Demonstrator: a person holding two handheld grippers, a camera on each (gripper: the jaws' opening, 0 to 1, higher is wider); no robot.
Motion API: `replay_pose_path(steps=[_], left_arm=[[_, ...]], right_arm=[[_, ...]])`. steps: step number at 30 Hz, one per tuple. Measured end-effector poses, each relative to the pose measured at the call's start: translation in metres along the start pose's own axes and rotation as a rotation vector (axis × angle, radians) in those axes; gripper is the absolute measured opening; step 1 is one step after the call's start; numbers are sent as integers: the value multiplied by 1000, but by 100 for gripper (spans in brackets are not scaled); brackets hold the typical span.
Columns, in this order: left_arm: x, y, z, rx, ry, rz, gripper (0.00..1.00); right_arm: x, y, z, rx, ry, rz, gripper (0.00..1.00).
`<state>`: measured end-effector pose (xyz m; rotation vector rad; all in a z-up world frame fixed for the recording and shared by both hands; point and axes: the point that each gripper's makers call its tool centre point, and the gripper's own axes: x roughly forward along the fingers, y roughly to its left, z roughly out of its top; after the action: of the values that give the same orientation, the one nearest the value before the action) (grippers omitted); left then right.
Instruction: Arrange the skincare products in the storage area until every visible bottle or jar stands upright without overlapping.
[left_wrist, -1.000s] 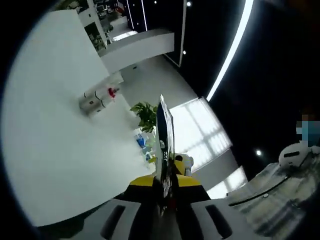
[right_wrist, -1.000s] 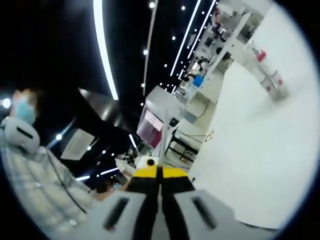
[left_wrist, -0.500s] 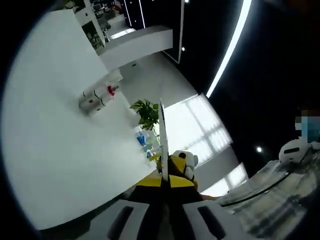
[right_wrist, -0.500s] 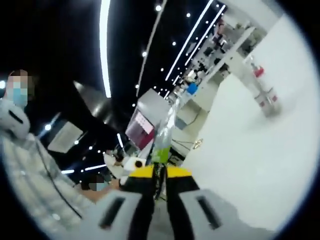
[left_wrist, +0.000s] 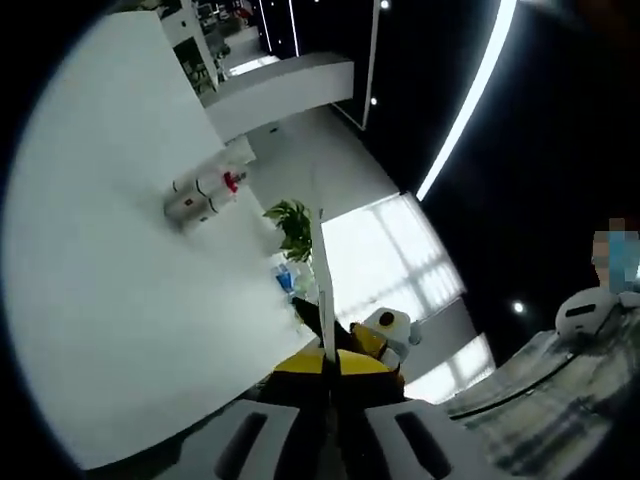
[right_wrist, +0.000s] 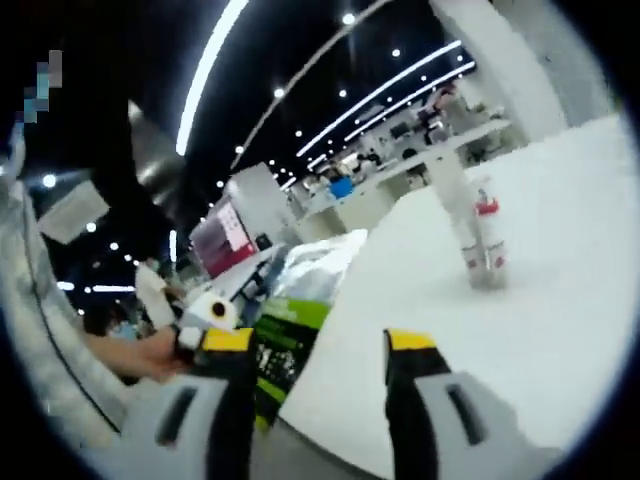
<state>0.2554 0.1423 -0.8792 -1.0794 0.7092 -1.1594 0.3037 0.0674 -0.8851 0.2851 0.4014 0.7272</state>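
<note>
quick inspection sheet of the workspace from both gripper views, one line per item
surface: white table, mostly bare.
job's things: a small cluster of bottles standing together on the table, one with a red cap; in the left gripper view the same cluster sits far from the jaws.
clutter: a green and black package beside the table edge, near the right gripper.
grippers: left gripper with jaws closed together, nothing clearly between them; right gripper with jaws wide apart, empty.
cables: nothing seen.
surroundings: a potted plant, ceiling light strips, a person's checked sleeve, and a hand in the right gripper view.
</note>
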Motion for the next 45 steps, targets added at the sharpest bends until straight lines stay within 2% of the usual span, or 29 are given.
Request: replay_pose_path(steps=[2,4,5,6,9,10,16,20,25,26,28,29,36,42,45], left_arm=[[-1,1,4,0,-8,4,1],[-2,4,7,4,-16,21,1],[-3,6,9,0,-18,29,1],[-4,7,12,-1,-22,32,1],[-8,9,18,2,-39,43,1],[-10,12,21,9,-45,53,1],[-17,27,33,6,-67,95,1],[-21,34,45,3,-87,115,1],[-21,48,61,-2,-91,143,1],[-20,53,69,-2,-90,159,1],[-20,58,76,5,-90,175,1],[-18,65,88,5,-87,195,1],[-13,86,126,20,-69,251,1],[-12,102,151,2,-86,288,1],[-11,109,159,-2,-89,302,1]], right_arm=[[-2,-17,-5,-121,30,-87,54],[-1,-22,-7,-110,22,-124,59],[0,-25,-7,-138,20,-141,59],[2,-23,-4,-176,4,-144,59],[2,-11,15,-205,-89,-107,59],[0,-9,15,-205,-95,-102,61],[4,-14,3,-203,-39,-112,64],[7,-13,-4,-283,-6,-122,66],[9,-18,-10,-296,22,-135,68],[10,-20,-11,-293,30,-140,69],[10,-21,-11,-285,32,-143,69],[9,-21,-11,-281,32,-143,69],[10,-22,-10,-284,33,-147,67],[11,-26,-12,-259,36,-157,70],[11,-24,-12,-262,34,-155,70]])
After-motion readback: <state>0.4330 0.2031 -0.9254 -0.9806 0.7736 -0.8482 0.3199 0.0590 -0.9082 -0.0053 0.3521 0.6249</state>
